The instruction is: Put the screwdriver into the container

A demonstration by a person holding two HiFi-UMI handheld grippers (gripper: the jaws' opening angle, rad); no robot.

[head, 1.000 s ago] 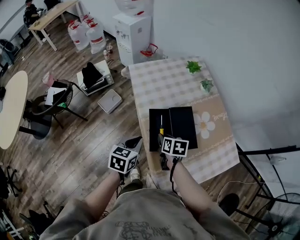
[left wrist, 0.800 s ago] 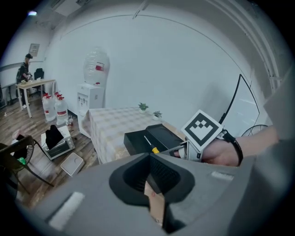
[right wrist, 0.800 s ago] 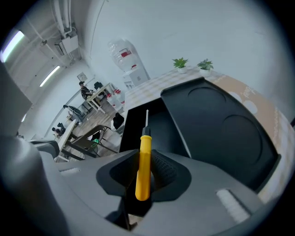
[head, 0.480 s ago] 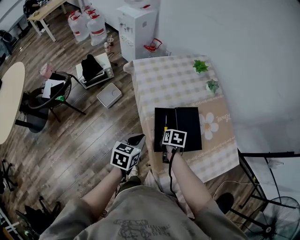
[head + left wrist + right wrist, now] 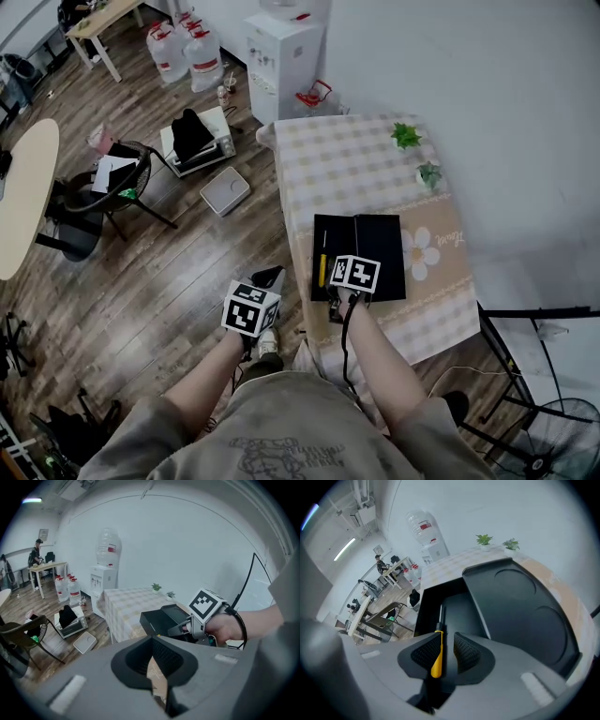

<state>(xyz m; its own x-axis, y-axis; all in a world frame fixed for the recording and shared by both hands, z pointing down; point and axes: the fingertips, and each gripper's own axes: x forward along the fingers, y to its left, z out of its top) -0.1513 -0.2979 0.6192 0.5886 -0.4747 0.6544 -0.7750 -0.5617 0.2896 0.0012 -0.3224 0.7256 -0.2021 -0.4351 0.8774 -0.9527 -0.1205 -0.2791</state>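
The screwdriver (image 5: 322, 267), yellow-handled, lies lengthwise in the left half of the black container (image 5: 336, 234), its thin shaft pointing to the far end. In the right gripper view the screwdriver (image 5: 437, 653) shows in the gap between the jaws, close to the left pad, its shaft running into the container (image 5: 459, 604). My right gripper (image 5: 447, 637) is open, hanging over the container's near end. The container's lid (image 5: 380, 244) lies folded open to the right. My left gripper (image 5: 251, 309) hangs off the table's left edge over the floor, jaws together with nothing in them.
The checked tablecloth (image 5: 347, 169) covers a small table against the white wall. Two small plants (image 5: 406, 136) (image 5: 428, 173) stand at its far right. A water dispenser (image 5: 281, 52) stands behind the table. A toaster oven (image 5: 197, 141) and a chair (image 5: 103, 202) are on the wooden floor at left.
The head view has shifted slightly. The screwdriver's handle now lies a little nearer the container's near end. Both grippers hold almost the same places.
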